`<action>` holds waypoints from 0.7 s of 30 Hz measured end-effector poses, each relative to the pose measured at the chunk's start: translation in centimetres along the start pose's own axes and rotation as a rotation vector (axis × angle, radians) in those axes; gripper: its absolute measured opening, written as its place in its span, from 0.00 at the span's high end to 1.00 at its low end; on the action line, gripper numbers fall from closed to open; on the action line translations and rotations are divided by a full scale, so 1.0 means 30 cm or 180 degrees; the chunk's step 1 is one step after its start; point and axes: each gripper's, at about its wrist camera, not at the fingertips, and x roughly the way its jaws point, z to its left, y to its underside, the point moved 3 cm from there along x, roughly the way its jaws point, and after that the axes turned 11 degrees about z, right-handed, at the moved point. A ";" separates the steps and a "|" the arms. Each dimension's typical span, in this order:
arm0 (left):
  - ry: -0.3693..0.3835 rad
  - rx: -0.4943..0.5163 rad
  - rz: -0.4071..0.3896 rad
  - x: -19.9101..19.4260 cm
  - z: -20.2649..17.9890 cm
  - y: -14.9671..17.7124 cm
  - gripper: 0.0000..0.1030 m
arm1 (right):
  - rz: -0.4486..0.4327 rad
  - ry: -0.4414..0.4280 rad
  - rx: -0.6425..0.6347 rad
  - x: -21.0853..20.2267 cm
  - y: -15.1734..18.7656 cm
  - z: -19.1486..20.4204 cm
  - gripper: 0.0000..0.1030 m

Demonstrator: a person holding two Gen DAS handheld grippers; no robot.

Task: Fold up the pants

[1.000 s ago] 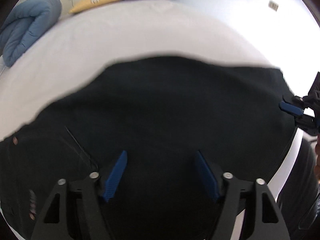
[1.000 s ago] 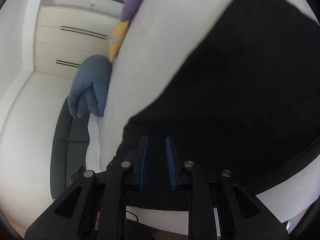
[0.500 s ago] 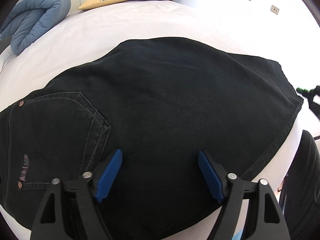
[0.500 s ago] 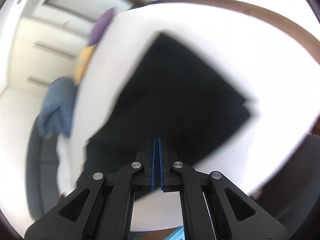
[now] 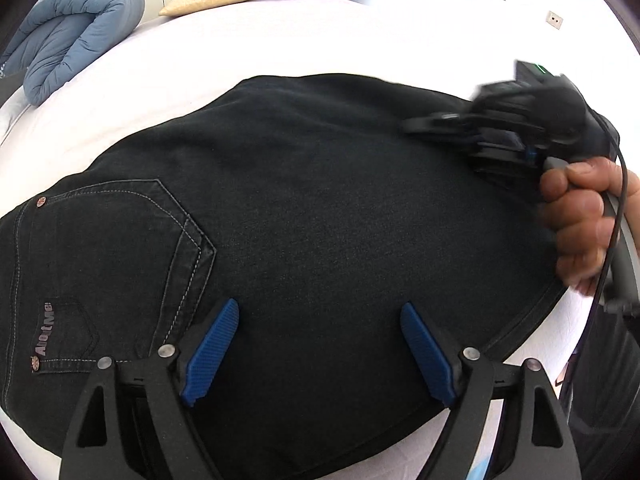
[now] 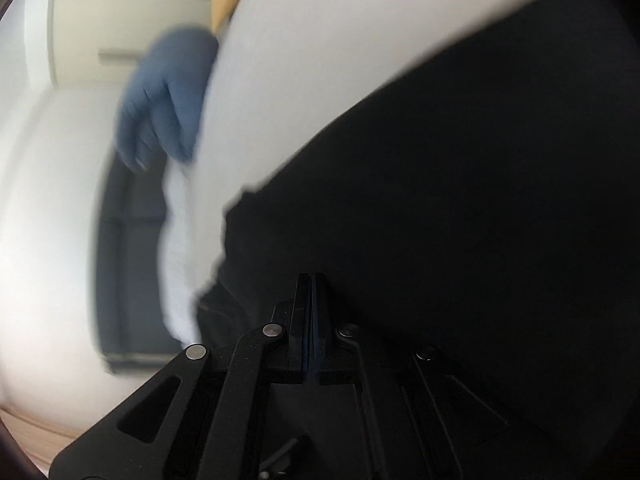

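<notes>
black pants [image 5: 320, 208] lay flat on the white bed [image 5: 280, 36], already folded to a compact slab; judged nearly done, one more fold possibly left. long axis ran left to right, pocket end at left. left gripper [image 5: 320, 344] gaped wide, empty, above them; right gripper [image 6: 311, 320] was clamped shut, holding nothing.

Both wrist views close over pants [image 5: 320, 200]

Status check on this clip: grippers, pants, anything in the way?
Left gripper open over the black pants, fingers clear of cloth. Right gripper shut, empty, over the hem end. Pants folded flat on the white bed. Nothing in the way.
</notes>
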 end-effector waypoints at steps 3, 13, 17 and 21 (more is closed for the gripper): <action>0.0015 0.0009 0.0003 -0.004 0.018 -0.005 0.18 | -0.0562 -0.0008 0.0215 -0.218 -0.046 -0.109 1.00; -0.0020 -0.0043 0.0033 -0.010 -0.013 -0.049 0.17 | -0.1902 0.0174 0.0674 -0.848 -0.142 -0.374 1.00; 0.0140 0.0009 -0.0049 -0.107 -0.075 -0.135 0.33 | -0.1992 0.0454 0.0502 -0.825 -0.168 -0.351 1.00; 0.0362 0.0262 -0.0249 -0.137 -0.197 -0.310 0.33 | -0.1975 0.0469 0.0426 -0.877 -0.115 -0.358 1.00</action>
